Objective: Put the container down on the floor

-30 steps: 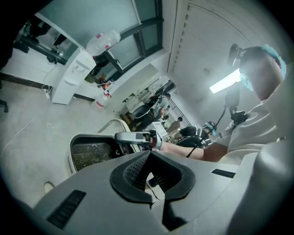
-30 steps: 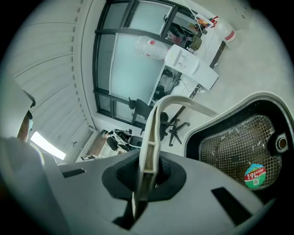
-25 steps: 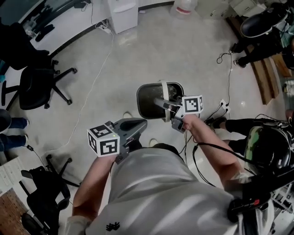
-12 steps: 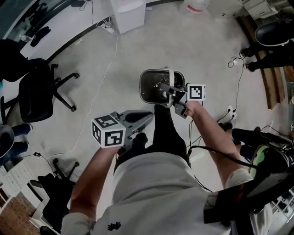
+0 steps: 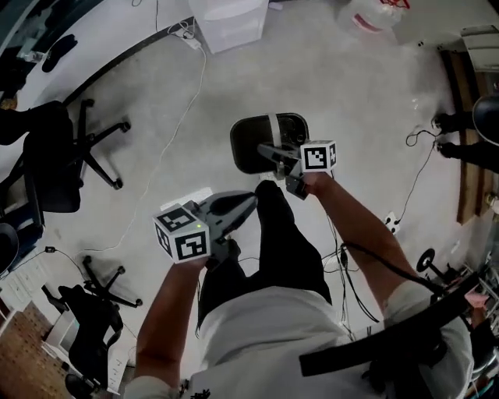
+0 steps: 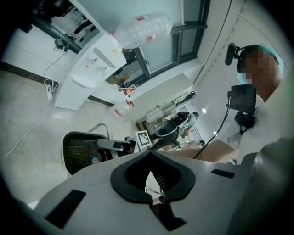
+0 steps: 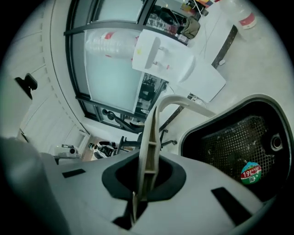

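Note:
The container [image 5: 253, 148] is a black mesh bin with a pale rim and a white bail handle [image 5: 274, 127]. It hangs above the grey floor, in front of the person's legs. My right gripper [image 5: 274, 153] is shut on that handle [image 7: 149, 137], whose flat strip runs up between the jaws. The bin's mesh inside [image 7: 236, 144] shows a small round sticker [image 7: 251, 172]. My left gripper [image 5: 248, 203] is shut and holds nothing, lower left of the bin and apart from it. In the left gripper view the bin [image 6: 82, 150] lies beyond the left gripper [image 6: 149, 155].
A black office chair [image 5: 58, 152] stands at the left, another chair base [image 5: 93, 300] at the lower left. A white unit [image 5: 232, 19] and a white cable [image 5: 183, 101] are at the top. Cables and a power strip [image 5: 392, 224] lie to the right.
The person has stepped forward, a dark trouser leg now showing under the grippers. The bin still hangs from the right gripper. The left gripper stays shut and empty.

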